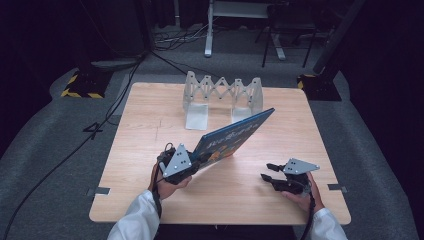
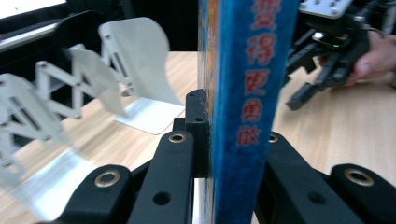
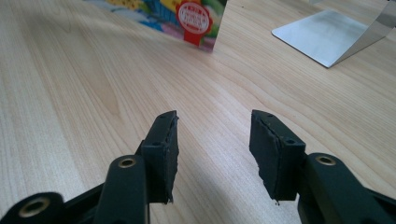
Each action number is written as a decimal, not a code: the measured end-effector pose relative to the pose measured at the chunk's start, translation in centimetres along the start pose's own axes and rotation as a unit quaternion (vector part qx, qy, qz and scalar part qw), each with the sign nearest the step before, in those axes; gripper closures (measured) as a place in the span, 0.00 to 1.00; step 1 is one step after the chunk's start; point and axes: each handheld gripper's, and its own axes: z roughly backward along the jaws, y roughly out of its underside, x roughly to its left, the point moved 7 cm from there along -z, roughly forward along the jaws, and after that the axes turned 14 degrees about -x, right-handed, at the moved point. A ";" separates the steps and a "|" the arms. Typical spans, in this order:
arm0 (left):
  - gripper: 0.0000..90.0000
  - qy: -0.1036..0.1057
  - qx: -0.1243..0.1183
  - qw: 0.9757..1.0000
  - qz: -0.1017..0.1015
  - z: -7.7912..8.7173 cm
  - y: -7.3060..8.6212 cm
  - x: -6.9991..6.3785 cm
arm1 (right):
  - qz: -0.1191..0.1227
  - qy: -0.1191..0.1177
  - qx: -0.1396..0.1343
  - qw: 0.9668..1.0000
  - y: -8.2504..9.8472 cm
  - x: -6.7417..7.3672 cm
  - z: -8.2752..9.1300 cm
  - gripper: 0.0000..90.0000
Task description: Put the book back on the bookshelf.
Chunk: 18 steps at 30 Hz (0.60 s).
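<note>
1. Book (image 1: 232,140) sits at the centre of the high view, tilted, its long axis running from lower left up to upper right, the far corner raised toward the bookend rack (image 1: 222,95) at upper centre.
2. Left gripper (image 1: 192,162), lower left of centre, has its jaws clamped on the book's near end; the left gripper view shows the blue spine (image 2: 247,93) upright between the black jaws, with red characters down it.
3. Right gripper (image 1: 270,172), at lower right, rests apart from the book over the wooden table (image 1: 140,150); its jaws stand apart with nothing between them.
4. Right gripper view shows the book's lower corner (image 3: 196,23) touching the tabletop at upper centre, with a red seal printed on the cover.
5. Left gripper view also shows the other gripper (image 2: 327,56) at upper right.
</note>
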 end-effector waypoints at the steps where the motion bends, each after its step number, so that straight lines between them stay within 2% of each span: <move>1: 0.92 -0.011 -0.003 1.000 0.001 0.2 -0.2 0.3 | 0.002 0.000 0.003 1.000 0.1 -0.1 0.0 0.59; 3: 0.92 -0.022 -0.008 1.000 0.003 0.6 -0.4 1.1 | -0.002 0.001 0.006 1.000 0.3 -0.1 0.0 0.59; 7: 0.92 -0.038 -0.001 0.999 -0.001 1.3 -0.5 2.1 | -0.005 0.001 0.006 1.000 0.4 -0.2 0.0 0.58; 18: 0.92 -0.076 -0.006 0.997 0.008 2.9 -0.6 4.3 | -0.012 0.004 0.001 1.000 0.3 -0.5 0.3 0.54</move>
